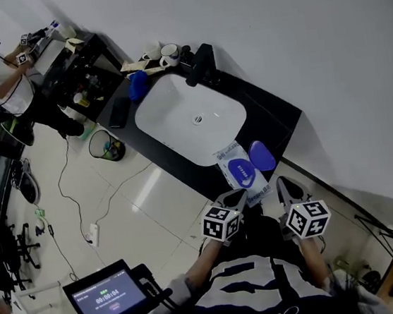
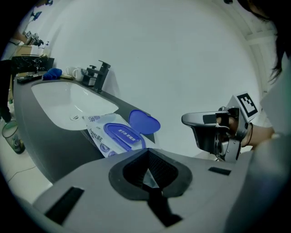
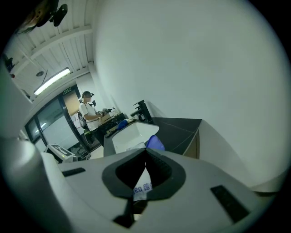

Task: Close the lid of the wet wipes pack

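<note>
By the sink [image 1: 177, 116] lies the wipes pack [image 1: 241, 173], oval lid [image 1: 261, 155] raised; tools [image 1: 233, 198] [image 1: 287, 185] pressed together.

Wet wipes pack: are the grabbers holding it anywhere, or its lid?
Nothing is held. The left gripper and right gripper are both shut and empty, near the wet wipes pack, whose lid lies open.

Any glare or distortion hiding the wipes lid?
Both gripper views bulge fisheye with black corners; left gripper view shows the open blue lid sharp, glare-free; right gripper view shows the pack only as a sliver; head view evenly lit.
</note>
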